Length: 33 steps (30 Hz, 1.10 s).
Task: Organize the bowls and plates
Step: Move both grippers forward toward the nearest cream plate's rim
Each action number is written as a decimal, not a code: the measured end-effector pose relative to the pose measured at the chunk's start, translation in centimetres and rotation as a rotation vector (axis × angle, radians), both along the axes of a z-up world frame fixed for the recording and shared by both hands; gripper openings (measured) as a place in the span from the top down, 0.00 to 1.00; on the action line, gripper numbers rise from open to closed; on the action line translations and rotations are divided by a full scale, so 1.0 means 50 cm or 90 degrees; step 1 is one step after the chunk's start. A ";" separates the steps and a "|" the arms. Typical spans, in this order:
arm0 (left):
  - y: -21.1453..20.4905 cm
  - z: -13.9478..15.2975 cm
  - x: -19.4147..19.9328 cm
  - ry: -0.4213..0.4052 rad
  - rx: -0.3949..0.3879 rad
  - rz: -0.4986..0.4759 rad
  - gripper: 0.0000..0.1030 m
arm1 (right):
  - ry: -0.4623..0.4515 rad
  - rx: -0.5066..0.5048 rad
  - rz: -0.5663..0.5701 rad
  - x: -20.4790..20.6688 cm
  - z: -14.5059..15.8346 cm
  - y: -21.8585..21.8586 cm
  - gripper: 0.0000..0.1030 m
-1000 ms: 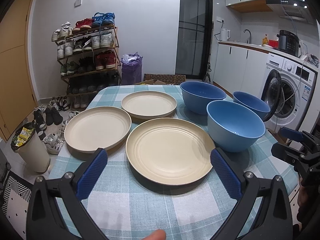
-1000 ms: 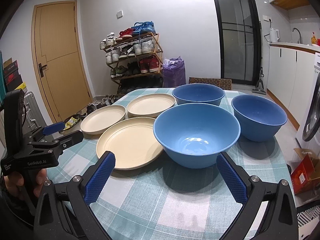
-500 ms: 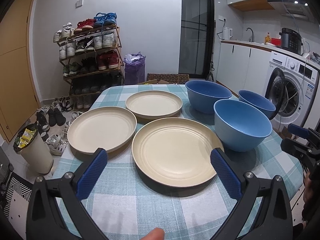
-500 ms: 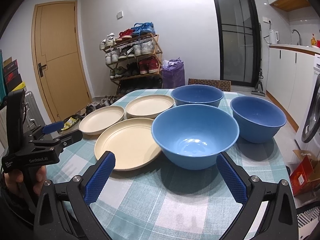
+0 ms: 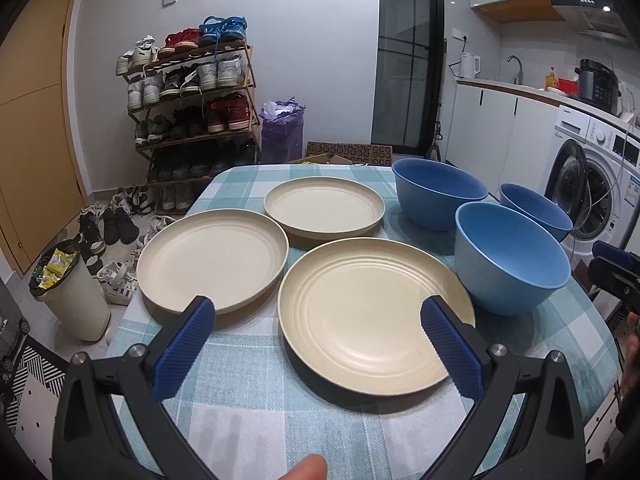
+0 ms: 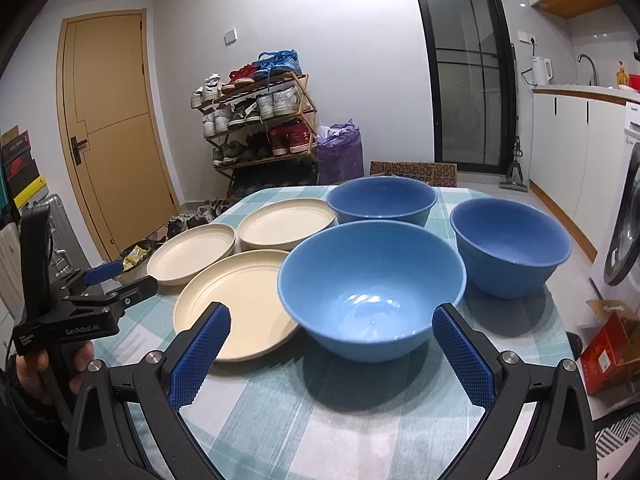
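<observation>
The left gripper (image 5: 318,320) hovers low over the near edge of the checked teal tablecloth (image 5: 256,420), level and pointing forward, its blue ribbed fingers (image 5: 184,346) spread wide and holding nothing. The nearest round cream plate (image 5: 372,312) lies just ahead of it. Two more cream plates (image 5: 212,258) sit behind, apart from each other. The right gripper (image 6: 330,354) is held the same way, jaws wide and empty, facing the nearest light blue bowl (image 6: 372,288). Two darker blue bowls (image 6: 510,246) stand behind, each on the cloth, none stacked.
</observation>
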<state>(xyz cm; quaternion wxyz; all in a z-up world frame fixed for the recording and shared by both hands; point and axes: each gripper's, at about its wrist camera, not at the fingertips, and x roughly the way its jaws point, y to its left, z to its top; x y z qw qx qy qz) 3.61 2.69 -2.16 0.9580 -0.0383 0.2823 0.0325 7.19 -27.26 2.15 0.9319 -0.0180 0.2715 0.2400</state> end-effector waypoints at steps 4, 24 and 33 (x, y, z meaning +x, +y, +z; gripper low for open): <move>0.010 0.012 0.016 -0.015 0.003 0.016 0.00 | -0.003 0.011 0.004 0.021 0.018 -0.004 0.00; 0.061 0.076 0.132 -0.013 0.014 0.029 0.00 | 0.011 -0.009 0.018 0.173 0.112 0.029 0.00; 0.072 0.118 0.177 -0.031 0.027 0.050 0.00 | -0.014 -0.034 0.040 0.227 0.161 0.068 0.00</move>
